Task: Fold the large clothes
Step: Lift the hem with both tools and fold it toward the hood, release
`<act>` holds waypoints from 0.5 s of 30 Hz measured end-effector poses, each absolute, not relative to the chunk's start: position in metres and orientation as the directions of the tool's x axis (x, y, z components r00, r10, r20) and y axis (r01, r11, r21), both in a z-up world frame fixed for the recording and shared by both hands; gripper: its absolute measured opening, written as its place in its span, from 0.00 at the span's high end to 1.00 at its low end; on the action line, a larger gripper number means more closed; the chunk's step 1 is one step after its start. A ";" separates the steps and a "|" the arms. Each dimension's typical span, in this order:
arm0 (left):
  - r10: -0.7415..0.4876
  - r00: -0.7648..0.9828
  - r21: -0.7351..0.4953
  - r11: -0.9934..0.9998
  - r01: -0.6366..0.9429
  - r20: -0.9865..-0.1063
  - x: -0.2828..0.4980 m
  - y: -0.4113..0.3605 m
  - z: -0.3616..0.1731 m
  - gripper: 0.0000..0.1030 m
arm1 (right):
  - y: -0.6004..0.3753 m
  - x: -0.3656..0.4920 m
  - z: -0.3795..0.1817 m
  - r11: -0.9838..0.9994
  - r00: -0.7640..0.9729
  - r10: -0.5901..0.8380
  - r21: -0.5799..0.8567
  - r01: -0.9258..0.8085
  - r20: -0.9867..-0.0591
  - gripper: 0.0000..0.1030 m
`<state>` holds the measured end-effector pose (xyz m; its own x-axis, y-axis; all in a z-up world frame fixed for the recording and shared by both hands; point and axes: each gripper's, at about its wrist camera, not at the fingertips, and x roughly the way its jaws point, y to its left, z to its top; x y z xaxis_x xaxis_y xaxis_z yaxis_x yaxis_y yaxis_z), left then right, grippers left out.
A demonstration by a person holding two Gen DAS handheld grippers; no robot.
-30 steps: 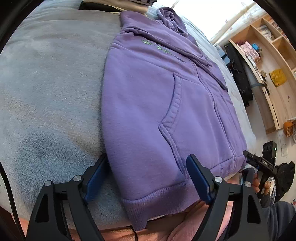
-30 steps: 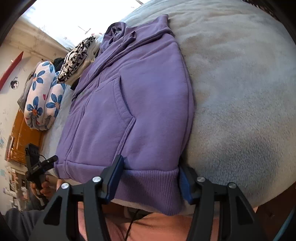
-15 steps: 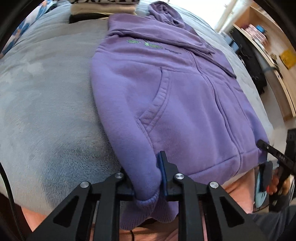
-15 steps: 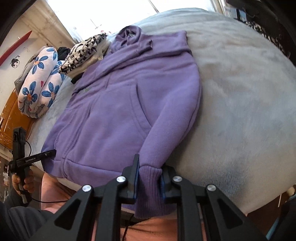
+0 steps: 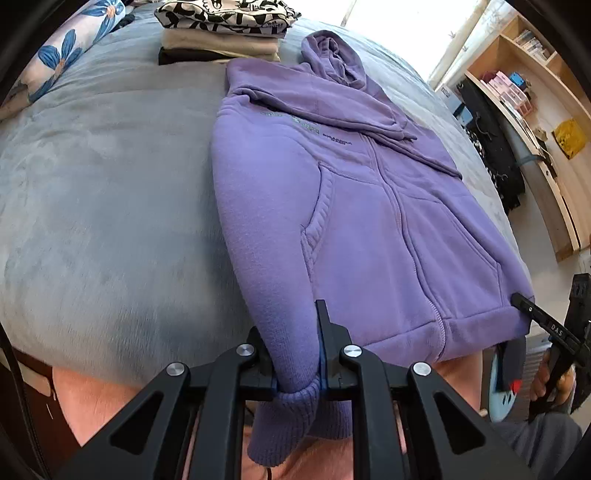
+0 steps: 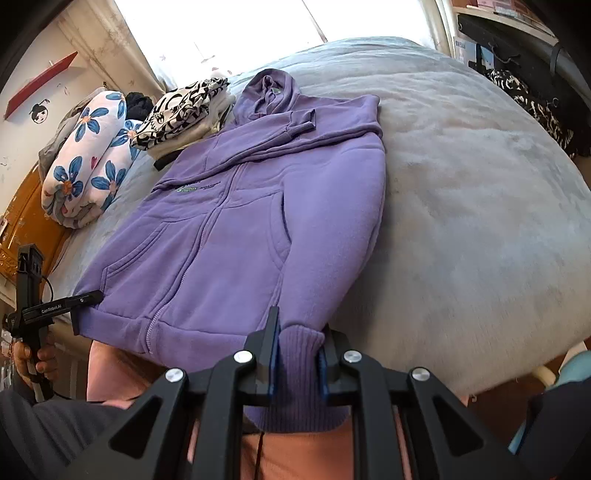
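A purple hoodie (image 5: 369,221) lies face up on a grey-blanketed bed (image 5: 92,203), zipper closed, hood (image 5: 334,55) toward the far end, both sleeves folded across the chest. Its ribbed hem hangs over the near edge of the bed.

The left tool (image 5: 295,362) is closed tight on the hem corner at the person's left; the ribbing bunches between the fingers and droops below them. What lies under that bunch is hidden by the tool frame. The right tool (image 6: 297,363) is likewise clamped on the opposite hem corner, with the cuff-like ribbing pinched upright between its blue pads (image 6: 272,363). Each tool also appears at the edge of the other's view, partly cut off by the lens border.

The chest print (image 5: 306,127) is too small to read. Beyond the hood sits a stack of folded clothes (image 5: 221,33), the top piece patterned black and white; the lower layers are only visible edge-on. A floral bundle (image 6: 88,158) lies just beside the stack. Wooden shelves (image 5: 535,85) hold small items that cannot be made out.
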<state>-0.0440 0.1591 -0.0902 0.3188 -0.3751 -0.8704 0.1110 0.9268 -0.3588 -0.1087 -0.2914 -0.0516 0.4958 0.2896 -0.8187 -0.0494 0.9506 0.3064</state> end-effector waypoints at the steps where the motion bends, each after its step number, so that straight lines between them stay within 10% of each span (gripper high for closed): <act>1: -0.383 0.308 -0.368 0.924 0.109 -0.871 -0.048 0.162 -0.089 0.88 | -0.294 -0.113 -0.050 0.949 0.490 0.294 0.313 -0.045 -0.821 0.85; 15: -0.496 0.347 -0.490 0.865 0.111 -0.796 -0.008 0.197 -0.032 0.88 | -0.313 -0.084 -0.014 0.894 0.534 0.395 0.447 -0.035 -0.748 0.85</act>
